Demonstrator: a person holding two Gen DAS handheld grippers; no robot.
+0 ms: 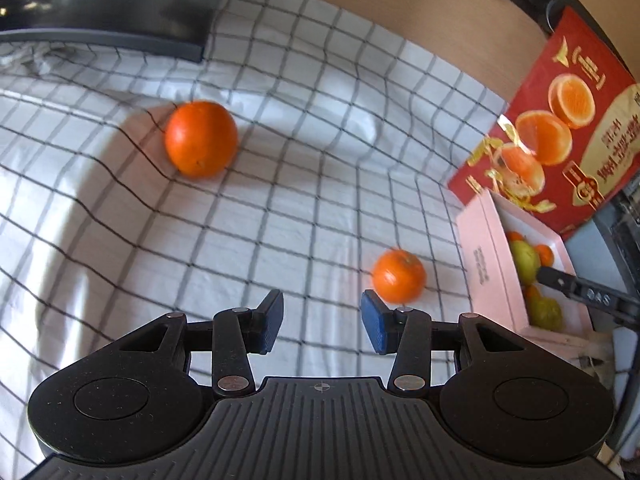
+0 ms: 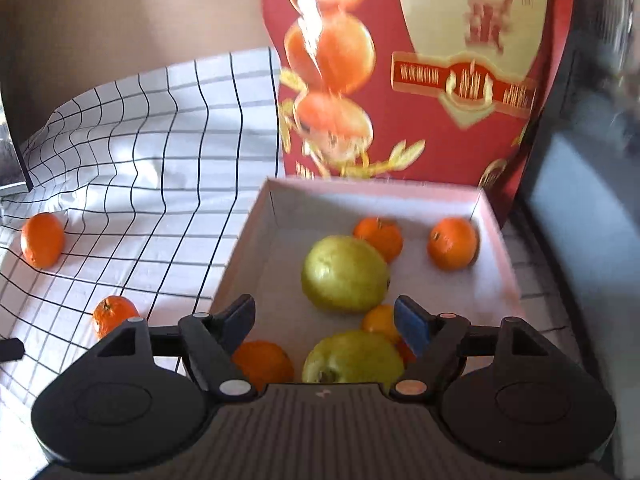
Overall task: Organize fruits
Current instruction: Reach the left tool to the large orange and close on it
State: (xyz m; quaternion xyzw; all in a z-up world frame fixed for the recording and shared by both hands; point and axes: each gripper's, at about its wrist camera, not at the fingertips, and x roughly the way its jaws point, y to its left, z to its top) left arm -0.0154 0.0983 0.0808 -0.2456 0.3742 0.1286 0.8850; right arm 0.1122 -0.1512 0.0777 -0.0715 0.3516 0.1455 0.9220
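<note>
The small orange (image 1: pixel 398 276) lies on the checked cloth (image 1: pixel 280 220) just ahead of the left gripper (image 1: pixel 322 322) and off to its right-hand side, close beyond the right finger's blue pad (image 1: pixel 374 320) and not between the two. It is roundish, its stem end facing up, so it has no long axis to speak of. The left fingers stand a little apart with only cloth between them; they hold nothing. A larger orange (image 1: pixel 201 139) sits well farther out and to the left on the same cloth.

The left hand looks the nearer one to both loose fruits. To take the small orange, it would likely need to swing right so the fruit comes between the pads, and probably spread the fingers wider, since the gap looks narrower than the fruit.

Just right of the small orange stands the pink box (image 2: pixel 248 248), in front of a red fruit carton (image 2: pixel 420 80). The right gripper (image 2: pixel 324 320) hovers over the box, fingers wide apart and clamped on nothing. Inside lie a green pear-like fruit (image 2: pixel 344 274), a second one (image 2: pixel 352 356) nearer the camera, and several small oranges (image 2: pixel 452 244). In this view both loose oranges lie off to the left on the cloth.
</note>
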